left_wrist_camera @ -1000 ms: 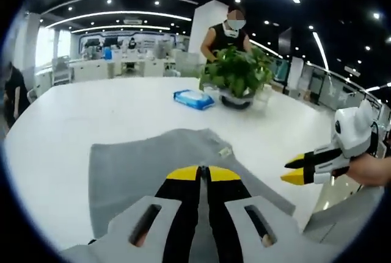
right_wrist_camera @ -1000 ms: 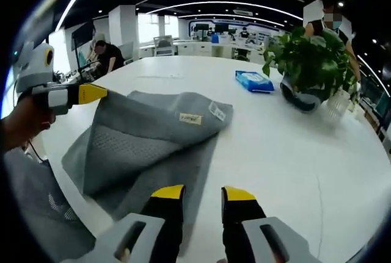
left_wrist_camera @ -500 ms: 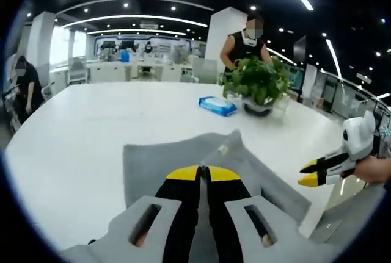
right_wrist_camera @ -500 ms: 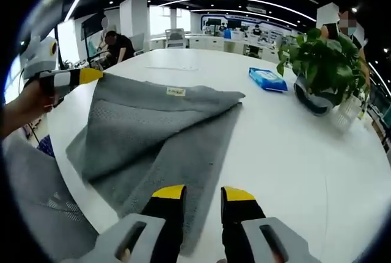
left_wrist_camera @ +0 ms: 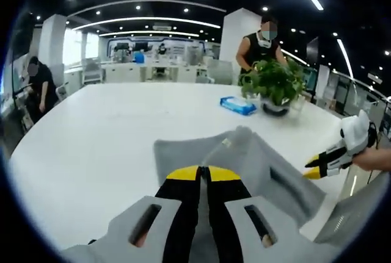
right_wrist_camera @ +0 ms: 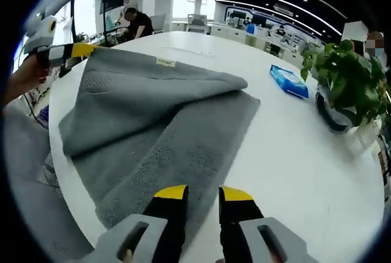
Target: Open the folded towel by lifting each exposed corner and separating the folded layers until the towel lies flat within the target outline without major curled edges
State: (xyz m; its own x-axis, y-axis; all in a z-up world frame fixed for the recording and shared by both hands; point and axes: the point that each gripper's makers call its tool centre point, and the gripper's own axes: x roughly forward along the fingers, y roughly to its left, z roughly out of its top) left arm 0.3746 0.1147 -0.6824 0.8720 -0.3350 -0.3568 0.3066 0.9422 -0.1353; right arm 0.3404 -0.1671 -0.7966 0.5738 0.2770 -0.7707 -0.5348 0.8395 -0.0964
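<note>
In the right gripper view, the left gripper (right_wrist_camera: 78,50) sits at the far left with its yellow-tipped fingers pinching a corner of the grey towel (right_wrist_camera: 153,122), holding the upper layer raised off the lower one. The towel spreads across the near left part of the white desk (right_wrist_camera: 293,153), a small label (right_wrist_camera: 164,62) showing near its far edge. The right gripper (right_wrist_camera: 200,194) hovers at the towel's near edge, fingers spread and holding nothing. Further right lie a blue wipes packet (right_wrist_camera: 290,80) and a potted plant (right_wrist_camera: 347,89). In the left gripper view, the pressed-together fingers (left_wrist_camera: 183,174) clamp towel cloth, with the right gripper at the far right.
</note>
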